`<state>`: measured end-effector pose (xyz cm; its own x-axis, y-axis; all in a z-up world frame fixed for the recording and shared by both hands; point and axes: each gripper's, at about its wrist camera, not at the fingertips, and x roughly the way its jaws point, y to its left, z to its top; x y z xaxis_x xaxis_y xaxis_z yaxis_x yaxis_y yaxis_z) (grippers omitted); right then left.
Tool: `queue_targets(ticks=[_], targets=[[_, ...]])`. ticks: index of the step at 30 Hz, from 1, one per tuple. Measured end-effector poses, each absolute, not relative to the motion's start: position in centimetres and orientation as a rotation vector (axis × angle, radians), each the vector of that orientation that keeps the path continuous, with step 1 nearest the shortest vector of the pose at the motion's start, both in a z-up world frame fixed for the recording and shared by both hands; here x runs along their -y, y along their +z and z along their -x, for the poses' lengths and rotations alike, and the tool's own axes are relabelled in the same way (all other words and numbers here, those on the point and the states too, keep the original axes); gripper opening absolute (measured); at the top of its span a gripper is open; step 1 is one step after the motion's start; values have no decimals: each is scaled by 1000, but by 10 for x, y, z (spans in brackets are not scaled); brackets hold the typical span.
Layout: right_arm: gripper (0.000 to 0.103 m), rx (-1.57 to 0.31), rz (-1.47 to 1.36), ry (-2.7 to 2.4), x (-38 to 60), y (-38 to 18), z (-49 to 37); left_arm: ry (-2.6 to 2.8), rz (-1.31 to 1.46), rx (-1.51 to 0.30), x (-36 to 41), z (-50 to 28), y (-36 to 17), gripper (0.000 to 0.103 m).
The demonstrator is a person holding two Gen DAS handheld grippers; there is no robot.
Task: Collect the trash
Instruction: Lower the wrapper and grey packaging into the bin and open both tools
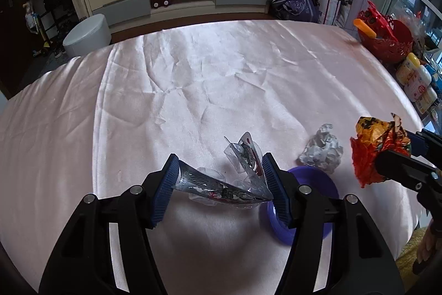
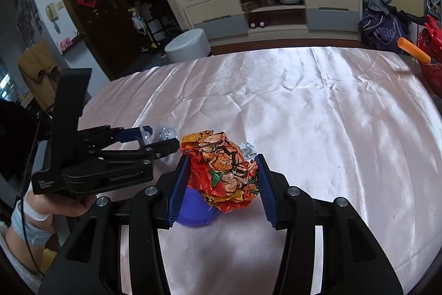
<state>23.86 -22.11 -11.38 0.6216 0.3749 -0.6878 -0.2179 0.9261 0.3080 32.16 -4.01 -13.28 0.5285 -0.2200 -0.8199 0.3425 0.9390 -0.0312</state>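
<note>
Left tool (image 1: 221,179) pinching clear wrapper (image 1: 234,181), right tool (image 2: 221,181) squeezing orange wrapper (image 2: 223,173) above purple bowl (image 2: 196,214), foil ball (image 1: 321,149) on tabletop (image 1: 193,87)

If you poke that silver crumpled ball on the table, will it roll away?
Probably only a little: the silver foil ball looks lumpy, not round. It seems very light, so it may slide on the shiny pink cloth. It would likely squash easily.

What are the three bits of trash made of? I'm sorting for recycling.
The wrapper in the left tongs looks like thin clear plastic film with dark print: the cloth shows through it.
The bag in the right tongs looks like glossy printed plastic film, orange and red, crinkled.
The ball on the cloth looks like crumpled silvery foil or metallised film; which, I cannot tell.
</note>
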Motion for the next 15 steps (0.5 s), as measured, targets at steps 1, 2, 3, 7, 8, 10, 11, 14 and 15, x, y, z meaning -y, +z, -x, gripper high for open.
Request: queue_targets(ticks=[1, 2, 3, 7, 8, 10, 11, 14, 15], targets=[[49, -829, -198, 343, 220, -110, -234, -336, -141, -942, 39, -315, -124, 59], [49, -824, -192, 343, 219, -106, -228, -335, -143, -926, 37, -307, -116, 59], [49, -818, -188, 344, 219, -102, -223, -336, -144, -914, 35, -299, -108, 59], [49, -793, -211, 349, 220, -88, -197, -364, -119, -902, 28, -262, -85, 59], [49, -790, -217, 353, 220, -85, -189, -370, -117, -901, 27, -251, -82, 59], [49, -787, -225, 363, 221, -81, -177, -377, -120, -898, 26, -229, -78, 59], [49, -786, -226, 367, 221, -78, -170, -381, -120, -896, 25, -218, -77, 59], [49, -779, -221, 373, 220, -72, -148, -385, -114, -891, 22, -187, -75, 59], [49, -778, -220, 374, 220, -70, -141, -383, -109, -890, 21, -178, -75, 59]])
